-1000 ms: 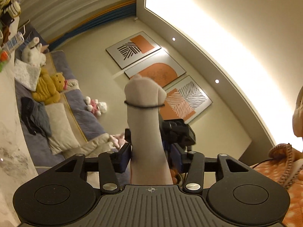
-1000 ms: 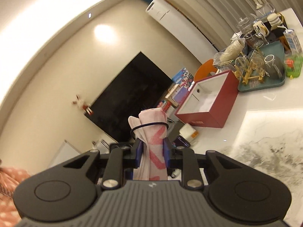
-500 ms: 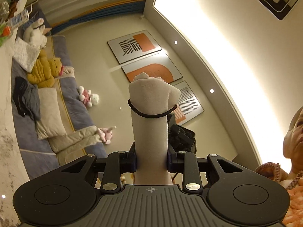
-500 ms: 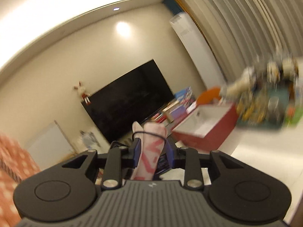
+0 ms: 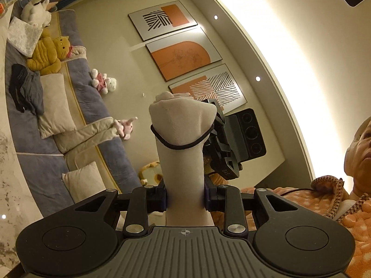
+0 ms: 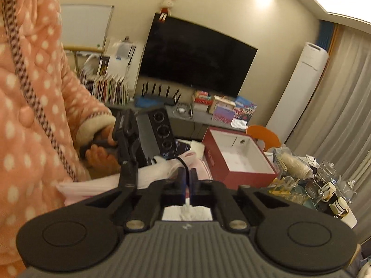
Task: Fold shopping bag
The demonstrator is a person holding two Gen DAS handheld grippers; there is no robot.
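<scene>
The shopping bag [image 5: 183, 162] is rolled into a pale bundle with a black elastic band [image 5: 180, 147] round its upper part. My left gripper [image 5: 185, 197] is shut on the bundle's lower end and holds it up in the air. In the right wrist view the bundle [image 6: 162, 169] lies crosswise, with the left gripper [image 6: 129, 169] and a hand [image 6: 99, 153] on it. My right gripper [image 6: 186, 176] has its jaws pressed together on a strand of the band [image 6: 182, 162]. In the left wrist view the right gripper [image 5: 214, 129] sits against the band's right side.
A red box [image 6: 236, 159] with a white inside stands on the marble counter, beside a tray of glassware [image 6: 313, 180]. A television [image 6: 194, 58] hangs behind. The person's pink dotted robe [image 6: 34, 92] fills the left. A sofa with plush toys [image 5: 46, 53] is across the room.
The left jaws closed in on the bundle. The right gripper let go of the bundle, rolled round and drew back, and its jaws closed on the black band.
</scene>
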